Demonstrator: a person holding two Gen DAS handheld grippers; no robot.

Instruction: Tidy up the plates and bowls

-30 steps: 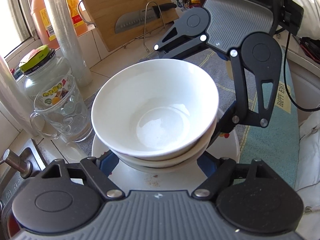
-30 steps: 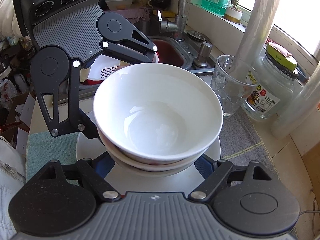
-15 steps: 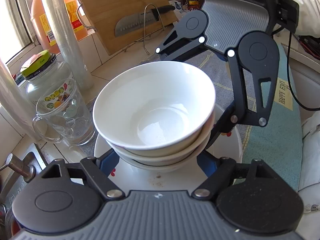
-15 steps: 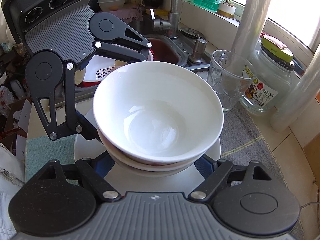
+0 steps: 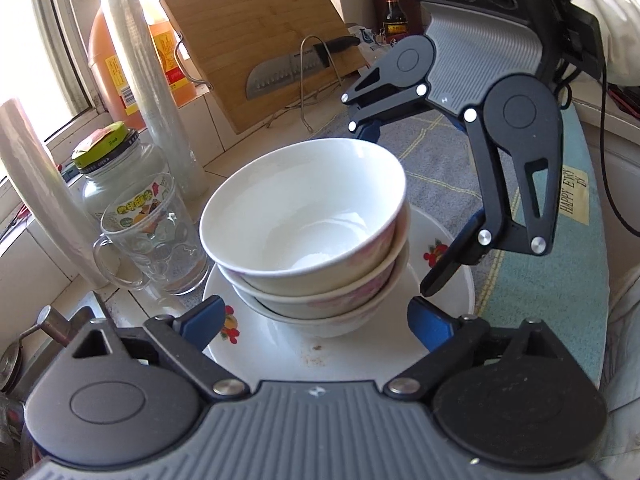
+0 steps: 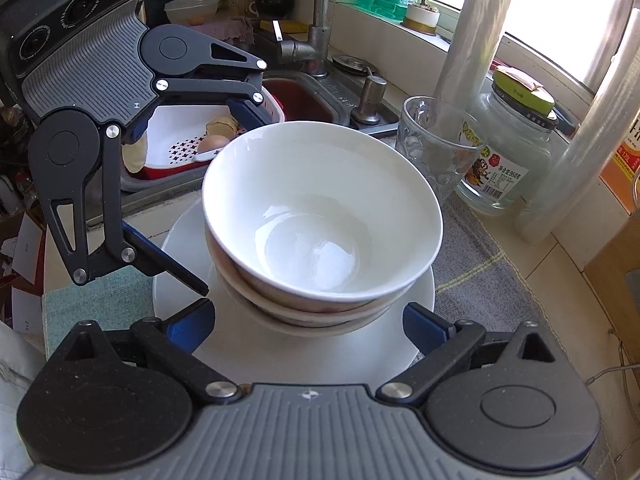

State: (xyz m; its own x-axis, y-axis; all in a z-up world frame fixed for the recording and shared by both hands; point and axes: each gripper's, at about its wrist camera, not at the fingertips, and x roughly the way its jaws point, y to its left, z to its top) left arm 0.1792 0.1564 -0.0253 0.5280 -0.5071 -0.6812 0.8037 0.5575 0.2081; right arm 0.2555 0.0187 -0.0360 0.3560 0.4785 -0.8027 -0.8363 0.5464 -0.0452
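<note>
Kitchen counter under a grey mat [image 5: 448, 160] carries everything; both grippers face each other across it. Just ahead of the left gripper [image 5: 316, 318], whose jaws have just been opening and stand spread clear of the crockery, sits the plate [image 5: 448, 248] with the stacked bowls [image 5: 304, 216] on it. Beyond them the right gripper [image 6: 308, 322] has likewise just been opening, its pads off the bowls. Left of the left gripper stands a glass mug [image 5: 156, 236]

Each hand-held gripper [image 5: 316, 320] has a ribbed grey body, black linkage arms with silver screws and blue finger pads [image 5: 204, 316]. At two o'clock, a white sleeve [image 5: 618, 40] and black cable [image 5: 608, 184].
</note>
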